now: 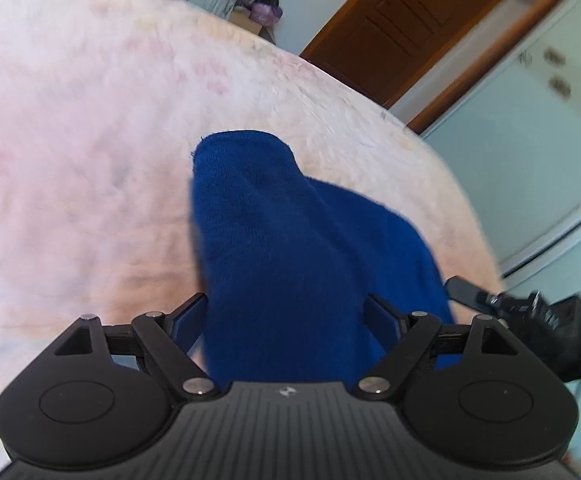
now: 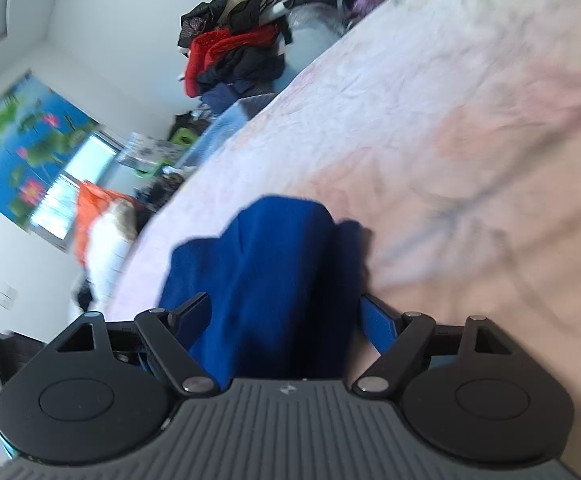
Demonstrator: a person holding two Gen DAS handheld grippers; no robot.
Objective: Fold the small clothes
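Note:
A small blue knitted garment (image 1: 290,240) hangs over a pale pink fluffy bed cover (image 1: 90,140). In the left wrist view it runs back between the fingers of my left gripper (image 1: 286,316), which is shut on it, and covers the fingertips. In the right wrist view the same blue garment (image 2: 274,280) runs between the fingers of my right gripper (image 2: 286,316), also shut on it. The right gripper's body (image 1: 546,320) shows at the right edge of the left wrist view, close beside the left one. The cloth hides both pairs of fingertips.
A brown wooden door (image 1: 402,28) and a pale cabinet (image 1: 538,152) stand beyond the bed. A pile of dark and red clothes (image 2: 238,48) sits past the bed's far edge. A window with a flowered blue curtain (image 2: 22,148) is at the left.

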